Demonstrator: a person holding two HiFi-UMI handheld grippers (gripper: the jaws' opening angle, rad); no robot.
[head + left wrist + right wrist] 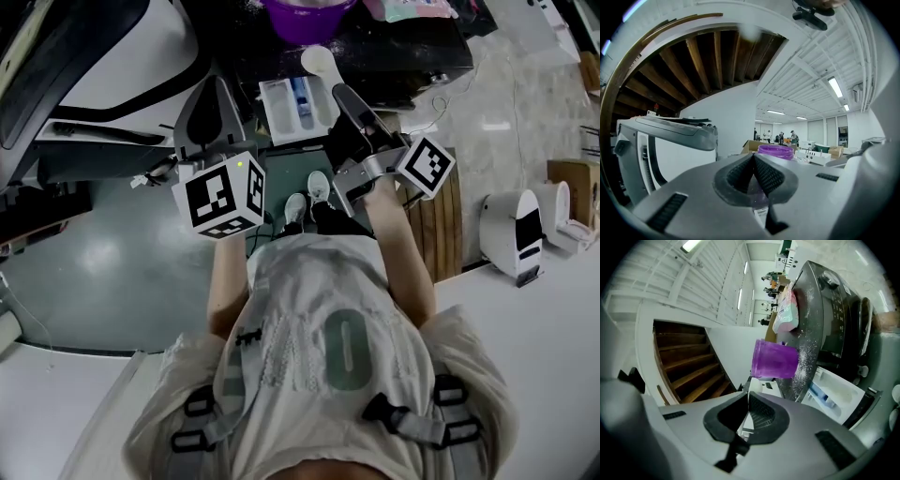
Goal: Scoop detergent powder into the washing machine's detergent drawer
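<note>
The washer's white detergent drawer [292, 111] stands pulled out below the dark machine top [412, 47], which is dusted with spilled powder. A purple tub [309, 17] sits on that top. My right gripper [339, 92] is shut on the thin handle of a white scoop [317, 59], whose cup hangs above the drawer's far end, just under the tub. The right gripper view shows the scoop [753, 386] beyond the jaws of my right gripper [748, 401], with the tub [774, 359] and drawer [839, 397] behind. My left gripper [214, 94] is shut on nothing, left of the drawer.
A pink and teal bag [787, 315] lies on the machine top behind the tub. A white appliance [56, 66] stands at the left. A wooden board [441, 225] and a small white device [516, 230] are at the right on the floor.
</note>
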